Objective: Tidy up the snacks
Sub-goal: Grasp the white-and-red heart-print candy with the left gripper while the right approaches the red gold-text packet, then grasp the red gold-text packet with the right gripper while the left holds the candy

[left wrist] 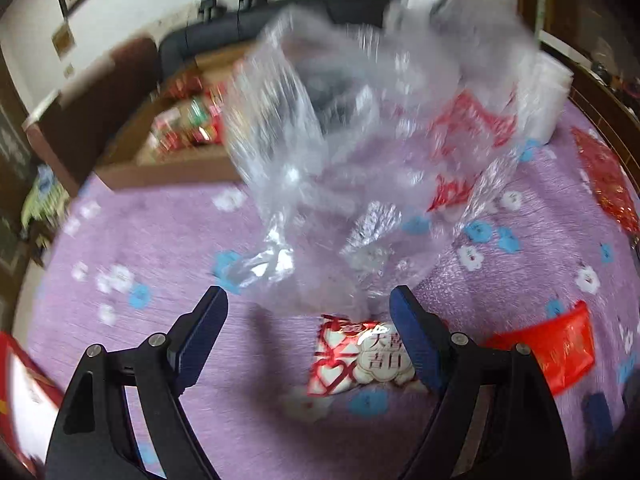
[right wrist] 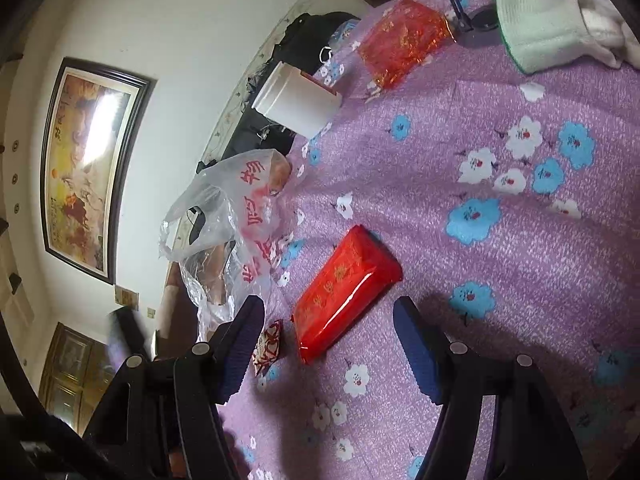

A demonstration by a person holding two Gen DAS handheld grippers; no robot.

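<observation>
I see a purple tablecloth (right wrist: pixel 500 240) with blue and white flowers covering the whole work surface. On its far left edge in the left wrist view sits a cardboard box (left wrist: pixel 160 160) holding red and green packets, blurred. Next in size is the clear plastic bag (left wrist: pixel 340 140) with red lettering, standing crumpled in the middle of the cloth and smeared by motion; in the right wrist view it lies at the left edge. A white tub (right wrist: pixel 298 100) stands far beyond it, with a red cellophane pack (right wrist: pixel 402 40) to its right. A red snack pack (right wrist: pixel 346 292) lies flat on the cloth just beyond my right gripper (right wrist: pixel 328 320), whose fingers are spread wide and hold nothing. My left gripper (left wrist: pixel 308 308) is likewise spread, empty, near the bag's lower edge. Between its fingers, close to the right one, lies a small red-and-white heart-patterned packet (left wrist: pixel 356 356), flat on the cloth.
</observation>
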